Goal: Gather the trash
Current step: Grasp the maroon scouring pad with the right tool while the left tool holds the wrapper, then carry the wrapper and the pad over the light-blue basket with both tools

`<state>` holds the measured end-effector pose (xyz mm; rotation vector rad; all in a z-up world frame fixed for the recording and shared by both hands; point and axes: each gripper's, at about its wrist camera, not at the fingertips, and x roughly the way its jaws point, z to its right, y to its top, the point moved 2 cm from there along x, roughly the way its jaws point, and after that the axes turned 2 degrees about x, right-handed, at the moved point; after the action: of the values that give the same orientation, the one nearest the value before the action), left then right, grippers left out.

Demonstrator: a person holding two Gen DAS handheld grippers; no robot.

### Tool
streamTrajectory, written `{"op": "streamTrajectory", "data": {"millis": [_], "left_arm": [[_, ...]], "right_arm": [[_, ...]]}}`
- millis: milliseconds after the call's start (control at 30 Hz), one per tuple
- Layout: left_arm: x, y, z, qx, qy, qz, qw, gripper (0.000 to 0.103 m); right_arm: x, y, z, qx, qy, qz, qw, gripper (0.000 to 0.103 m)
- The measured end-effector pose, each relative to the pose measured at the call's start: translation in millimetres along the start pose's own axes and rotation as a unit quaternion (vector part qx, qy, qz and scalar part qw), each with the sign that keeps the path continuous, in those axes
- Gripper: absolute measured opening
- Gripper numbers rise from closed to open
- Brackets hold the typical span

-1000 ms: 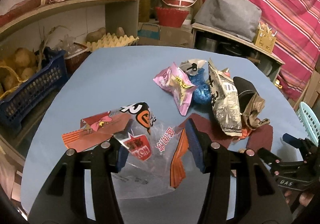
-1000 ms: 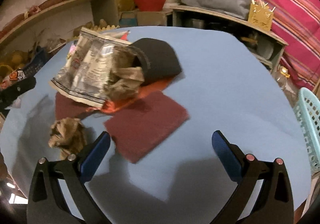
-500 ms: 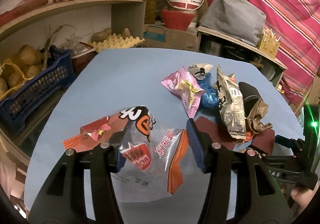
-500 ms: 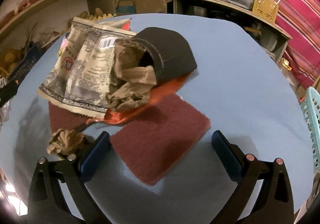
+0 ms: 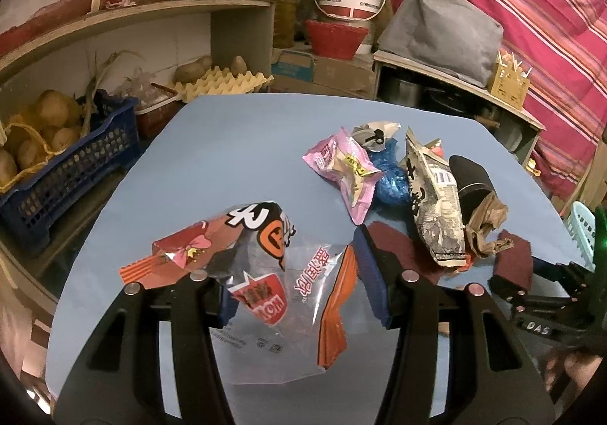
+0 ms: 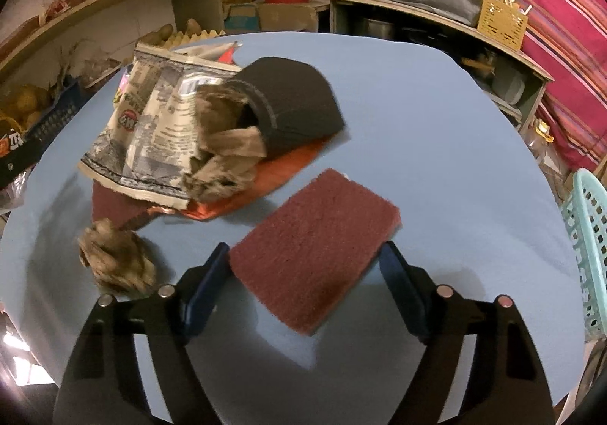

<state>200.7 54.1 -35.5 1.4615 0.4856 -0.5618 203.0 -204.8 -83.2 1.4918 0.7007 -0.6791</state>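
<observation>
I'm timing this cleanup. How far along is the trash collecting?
Nothing looks binned yet; whether anything lies in the teal basket cannot be seen. In hand: the left gripper holds a clear snack bag; the right gripper has just been closing around the maroon scouring pad. Left on the table: pink wrapper, blue bag, printed bag, crumpled paper, dark curved piece.

hidden: near edge of clear snack wrapper (image 5: 273, 296) behind left gripper (image 5: 299, 292) fingers | covered: dark red pad (image 6: 114, 203) under printed foil bag (image 6: 151, 133) | cut off: teal basket (image 6: 588, 246) at right edge | unclear: contact between right gripper (image 6: 303, 269) pads and maroon scouring pad (image 6: 315, 250)
</observation>
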Motion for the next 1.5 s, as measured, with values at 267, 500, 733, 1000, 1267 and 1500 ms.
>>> {"op": "streamTrajectory", "data": {"millis": [267,500,733,1000,1267,1500], "left_arm": [[-4,0,3,0.002,0.003,0.005,1.0000,0.052],[-8,2,13,0.002,0.004,0.012,0.9999,0.052],[-24,18,41,0.020,0.004,0.034,0.9992,0.052],[-38,46,100,0.052,-0.016,0.058,0.9968,0.052],[-40,58,194,0.093,-0.065,0.067,0.9913,0.052],[-24,47,288,0.121,-0.128,0.047,0.9832,0.052]], "right_arm": [[-9,-4,27,0.021,0.020,0.009,1.000,0.079],[-22,-6,42,0.019,0.034,0.031,0.999,0.079],[-47,5,62,0.021,0.033,0.059,0.997,0.079],[-82,32,135,0.040,-0.015,0.086,0.995,0.079],[-110,47,255,0.108,-0.087,0.108,0.984,0.079],[-113,23,322,0.147,-0.111,0.109,0.977,0.079]]}}
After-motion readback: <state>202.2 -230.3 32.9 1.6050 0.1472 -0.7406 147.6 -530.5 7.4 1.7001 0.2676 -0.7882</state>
